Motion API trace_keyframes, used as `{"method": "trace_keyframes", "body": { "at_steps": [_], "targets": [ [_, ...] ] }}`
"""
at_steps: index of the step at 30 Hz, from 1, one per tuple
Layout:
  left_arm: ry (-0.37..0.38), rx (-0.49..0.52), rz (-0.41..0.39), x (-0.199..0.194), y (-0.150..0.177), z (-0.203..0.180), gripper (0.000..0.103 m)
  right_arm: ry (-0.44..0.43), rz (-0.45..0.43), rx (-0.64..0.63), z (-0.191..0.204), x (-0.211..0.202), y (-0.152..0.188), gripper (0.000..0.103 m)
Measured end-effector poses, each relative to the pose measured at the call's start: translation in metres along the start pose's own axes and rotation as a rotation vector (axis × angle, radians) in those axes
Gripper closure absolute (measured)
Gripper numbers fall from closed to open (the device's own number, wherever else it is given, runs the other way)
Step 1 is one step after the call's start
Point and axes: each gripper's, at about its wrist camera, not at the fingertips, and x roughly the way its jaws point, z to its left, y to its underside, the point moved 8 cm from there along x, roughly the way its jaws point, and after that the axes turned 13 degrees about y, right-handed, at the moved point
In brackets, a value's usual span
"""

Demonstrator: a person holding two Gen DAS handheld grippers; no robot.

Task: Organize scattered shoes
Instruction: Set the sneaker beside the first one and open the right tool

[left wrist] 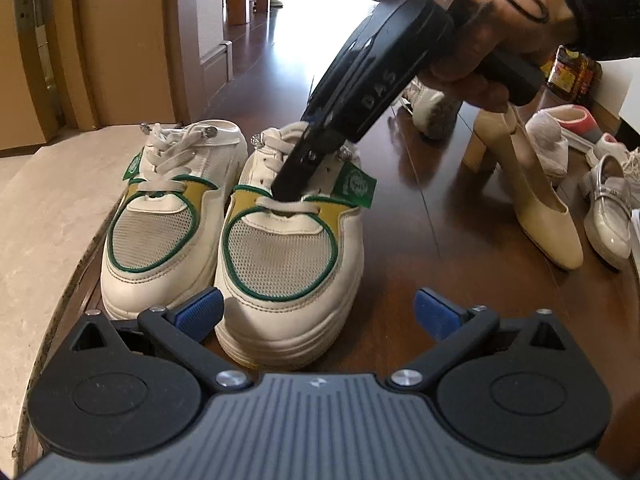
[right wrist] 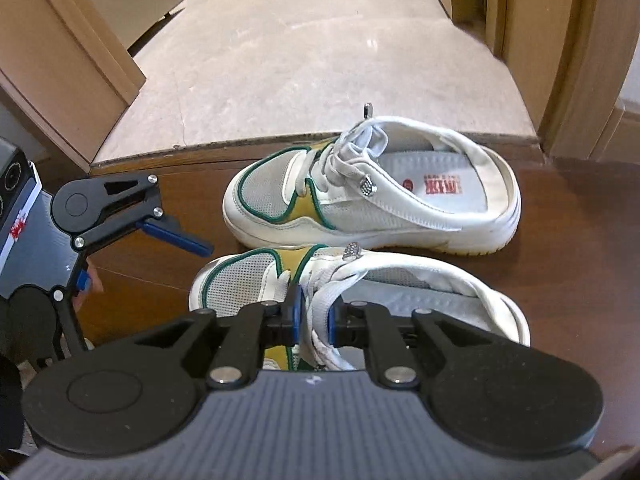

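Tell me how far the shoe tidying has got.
Done: one white-green sneaker stands by the threshold. In hand: right tongs clamp the laces of its mate alongside; left tongs open. Left: beige heel, silver shoe and others scattered.

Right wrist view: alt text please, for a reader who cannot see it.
The right gripper is closed on the laces of the nearer white sneaker, which sits beside its partner on the dark wood floor. The open left gripper waits at left.

Scattered shoes [left wrist: 552,184] crowding rightward floor [left wrist: 440,240]
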Motion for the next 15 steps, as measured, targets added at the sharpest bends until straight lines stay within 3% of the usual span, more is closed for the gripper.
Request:
{"method": "trace_keyframes", "body": {
  "at_steps": [4, 8, 10, 12, 15],
  "targets": [
    [-0.008, 0.003, -0.019, -0.002, -0.006, -0.001, 0.000, 0.121, -0.114, 0.188, -0.014, -0.047, 0.027, 0.081],
    [-0.003, 0.014, -0.028, -0.001, -0.016, -0.010, 0.000, 0.168, -0.179, 0.452, -0.022, -0.107, 0.092, 0.078],
    [0.000, 0.029, -0.027, 0.004, -0.023, -0.018, 0.000, 0.238, -0.165, 0.517, -0.023, -0.129, 0.126, 0.077],
    [0.010, 0.032, -0.025, 0.009, -0.030, -0.026, 0.000, 0.345, -0.092, 0.557, -0.024, -0.152, 0.175, 0.073],
    [0.038, 0.047, -0.026, 0.017, -0.040, -0.041, 0.000, 0.418, -0.014, 0.665, -0.029, -0.174, 0.234, 0.068]
  ]
}}
